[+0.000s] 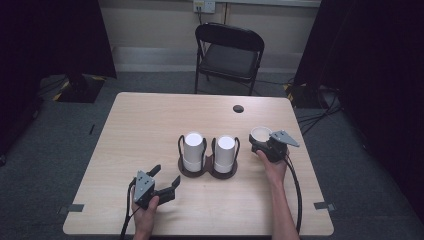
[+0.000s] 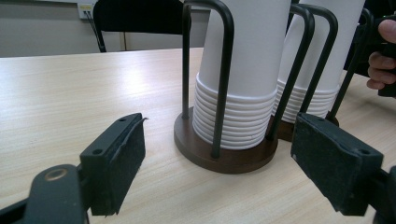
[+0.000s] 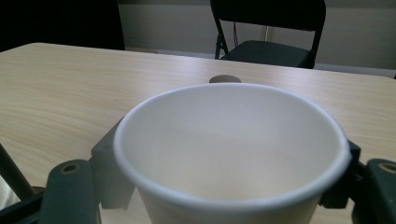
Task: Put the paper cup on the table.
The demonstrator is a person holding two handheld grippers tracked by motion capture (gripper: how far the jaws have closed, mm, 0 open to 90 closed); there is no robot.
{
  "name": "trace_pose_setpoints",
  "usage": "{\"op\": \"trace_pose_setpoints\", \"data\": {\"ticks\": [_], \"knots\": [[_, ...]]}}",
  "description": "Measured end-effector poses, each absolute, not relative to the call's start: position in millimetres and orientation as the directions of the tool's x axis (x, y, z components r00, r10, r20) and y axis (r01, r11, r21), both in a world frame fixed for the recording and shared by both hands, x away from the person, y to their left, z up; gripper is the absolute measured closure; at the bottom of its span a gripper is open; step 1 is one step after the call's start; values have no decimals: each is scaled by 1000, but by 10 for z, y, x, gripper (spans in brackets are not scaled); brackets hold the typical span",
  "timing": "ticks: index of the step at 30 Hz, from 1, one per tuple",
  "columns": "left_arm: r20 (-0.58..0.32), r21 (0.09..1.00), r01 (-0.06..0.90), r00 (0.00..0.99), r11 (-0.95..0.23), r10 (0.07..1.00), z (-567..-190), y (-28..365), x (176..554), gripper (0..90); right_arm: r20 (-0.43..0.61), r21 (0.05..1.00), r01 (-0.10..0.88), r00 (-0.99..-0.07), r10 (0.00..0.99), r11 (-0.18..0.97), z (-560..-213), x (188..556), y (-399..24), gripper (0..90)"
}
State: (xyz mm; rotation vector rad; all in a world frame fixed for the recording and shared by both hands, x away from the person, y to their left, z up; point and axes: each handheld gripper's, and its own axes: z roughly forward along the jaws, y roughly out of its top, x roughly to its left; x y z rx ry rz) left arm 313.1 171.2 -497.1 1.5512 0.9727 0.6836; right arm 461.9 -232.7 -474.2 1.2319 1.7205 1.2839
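Two stacks of cups [image 1: 209,150] stand mid-table in the high view, with the right gripper [image 1: 262,139] at their three o'clock clasping a single cup [image 1: 260,133]. Left gripper view: left gripper [image 2: 219,161] gapes empty, rack [image 2: 226,156] at twelve. Right gripper view: jaws hug the upright cup.

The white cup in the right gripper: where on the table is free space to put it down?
The table is bare on its whole left half and far strip, up to the round hole. A smaller patch lies under the right gripper holding the cup. The crowded part is the middle, with the cup holder, and the near edge by the left gripper.
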Motion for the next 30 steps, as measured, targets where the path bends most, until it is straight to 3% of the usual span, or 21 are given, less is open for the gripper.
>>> {"op": "trace_pose_setpoints", "data": {"ticks": [23,30], "knots": [[-75,977,209,495,-35,866,-4972,1712,3122,176,65,933,356,-325,943,58,-4884,4467,-2409,225],[-73,978,205,499,-35,863,-4973,1719,3122,176,98,916,400,-330,939,45,-4905,4451,-2415,170]]}}
